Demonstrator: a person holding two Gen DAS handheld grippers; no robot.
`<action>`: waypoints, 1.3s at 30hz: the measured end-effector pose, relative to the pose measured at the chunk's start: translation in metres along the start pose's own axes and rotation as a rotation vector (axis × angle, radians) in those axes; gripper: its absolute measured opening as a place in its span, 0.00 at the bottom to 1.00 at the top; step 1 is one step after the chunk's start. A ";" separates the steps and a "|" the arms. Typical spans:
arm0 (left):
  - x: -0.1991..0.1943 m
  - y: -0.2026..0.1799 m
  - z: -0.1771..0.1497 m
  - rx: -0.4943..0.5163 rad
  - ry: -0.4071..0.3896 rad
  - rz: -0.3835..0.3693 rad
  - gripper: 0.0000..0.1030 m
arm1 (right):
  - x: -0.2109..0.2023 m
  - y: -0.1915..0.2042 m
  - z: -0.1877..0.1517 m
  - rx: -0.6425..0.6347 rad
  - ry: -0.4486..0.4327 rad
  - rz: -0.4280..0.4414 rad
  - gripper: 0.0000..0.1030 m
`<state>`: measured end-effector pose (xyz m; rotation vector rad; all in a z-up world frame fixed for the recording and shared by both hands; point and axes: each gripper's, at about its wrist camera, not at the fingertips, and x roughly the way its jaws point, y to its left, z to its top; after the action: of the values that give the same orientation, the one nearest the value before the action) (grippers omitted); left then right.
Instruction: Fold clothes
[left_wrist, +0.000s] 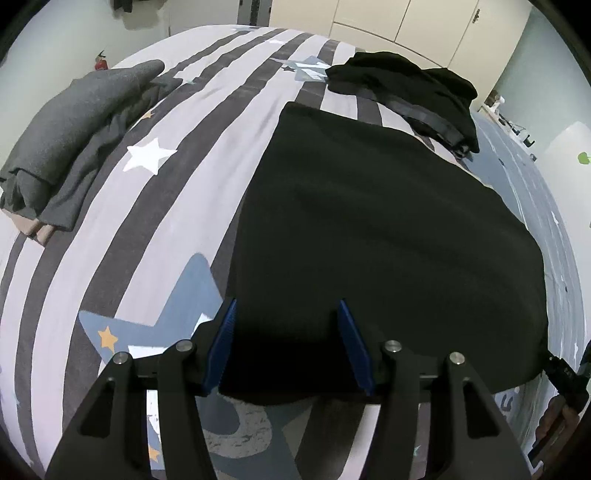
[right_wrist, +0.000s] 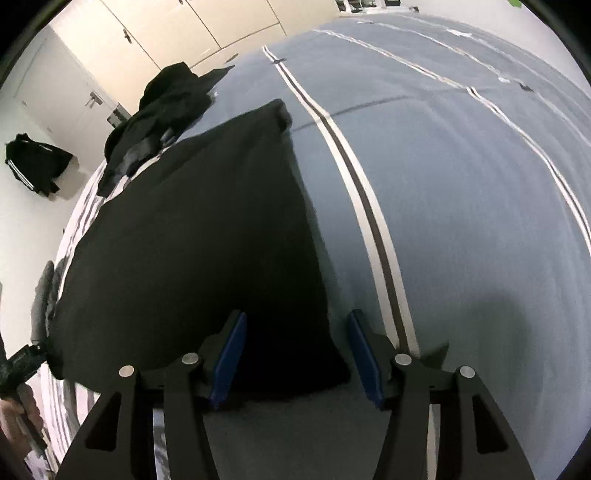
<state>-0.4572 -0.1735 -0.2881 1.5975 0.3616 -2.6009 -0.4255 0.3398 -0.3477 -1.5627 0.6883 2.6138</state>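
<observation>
A black garment (left_wrist: 388, 240) lies flat and smooth on the bed, folded into a broad rectangle. My left gripper (left_wrist: 287, 302) hovers over its near edge, left of the middle. The blue pads (left_wrist: 225, 343) stand well apart, with only the cloth lying beneath them. In the right wrist view the same garment (right_wrist: 192, 240) fills the left half. My right gripper (right_wrist: 297, 314) is open over its near right corner, and the pads (right_wrist: 364, 354) do not press the fabric.
The bed cover (left_wrist: 177, 192) is grey and white striped with stars, and turns blue (right_wrist: 461, 192) on the right. A grey garment (left_wrist: 74, 129) lies far left. A black clothes pile (left_wrist: 406, 92) sits at the far edge. Wardrobe doors (left_wrist: 388, 22) stand behind.
</observation>
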 end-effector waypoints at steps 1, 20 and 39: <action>0.000 0.001 -0.003 0.000 0.003 -0.001 0.51 | -0.001 -0.001 -0.004 0.009 -0.001 0.010 0.55; -0.005 0.011 -0.007 0.024 0.009 -0.036 0.51 | 0.008 -0.008 -0.001 0.305 -0.068 0.182 0.77; 0.001 0.009 0.008 0.064 -0.006 -0.048 0.51 | 0.016 0.012 0.007 0.268 -0.027 0.166 0.72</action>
<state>-0.4625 -0.1838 -0.2867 1.6195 0.3232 -2.6788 -0.4420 0.3280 -0.3544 -1.4466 1.1563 2.5120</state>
